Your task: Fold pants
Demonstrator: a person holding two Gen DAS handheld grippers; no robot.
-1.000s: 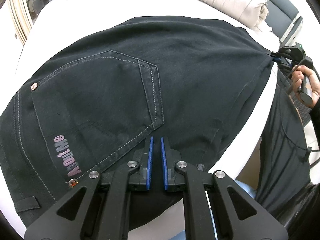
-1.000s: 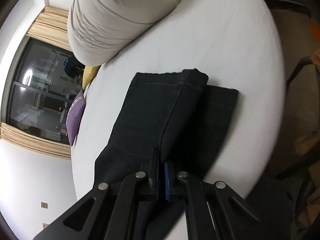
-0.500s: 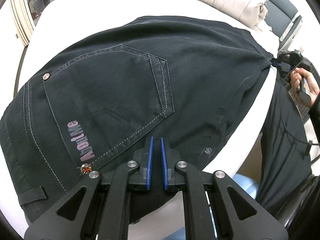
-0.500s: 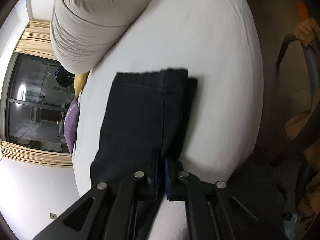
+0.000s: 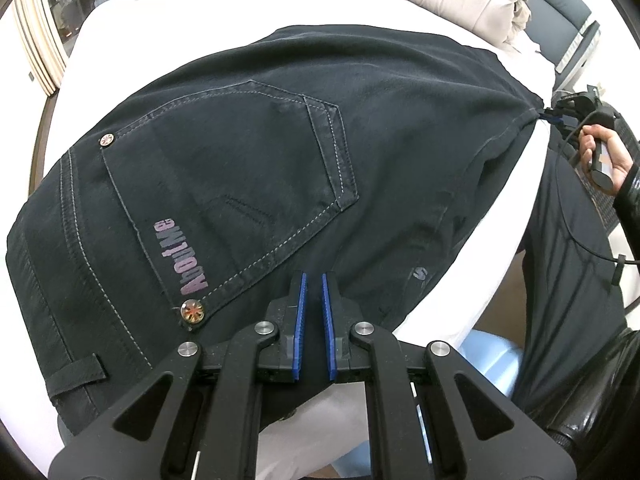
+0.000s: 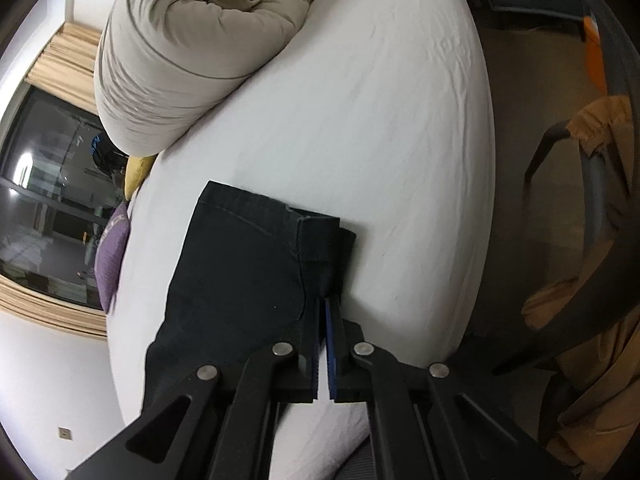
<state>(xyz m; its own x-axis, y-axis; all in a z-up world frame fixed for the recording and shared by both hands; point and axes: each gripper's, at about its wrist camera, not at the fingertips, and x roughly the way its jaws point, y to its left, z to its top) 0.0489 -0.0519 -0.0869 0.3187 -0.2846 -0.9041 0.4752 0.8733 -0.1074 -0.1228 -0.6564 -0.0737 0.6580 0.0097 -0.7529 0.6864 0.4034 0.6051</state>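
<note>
- Pants (image 5: 280, 152), black denim, lie across a white bed (image 5: 168, 24); they are already doubled lengthwise, one leg stacked on the other, with a back pocket (image 5: 240, 184) facing up.
- Waist end lies near the bed's front edge in the left wrist view; the leg ends (image 6: 256, 248) lie flat on the sheet in the right wrist view, with the lower hem peeking out a little beside the upper one.
- Left hand-held gripper (image 5: 314, 284) is clenched on the fabric at the seat, just beside the pocket's lower corner; a narrow gap shows between its blue pads with dark cloth in it.
- Right hand-held gripper (image 6: 323, 308) pinches the side seam of the stacked legs, its pads nearly touching around the cloth. In the left wrist view the same tool appears at the far right, held in the person's hand (image 5: 604, 156), with the cloth drawn taut toward it.
- Progress, as a judgement: the leg-on-leg fold looks done, and the garment seems to be getting pulled straight and squared on the bed.
- Still to do, by the look of it: the crosswise folds, bringing hems toward the waistband, since the full length remains laid out.
- Rolled beige duvet (image 6: 192, 52) and a purple pillow (image 6: 112, 256) sit elsewhere on the bed, well apart from the pants.
</note>
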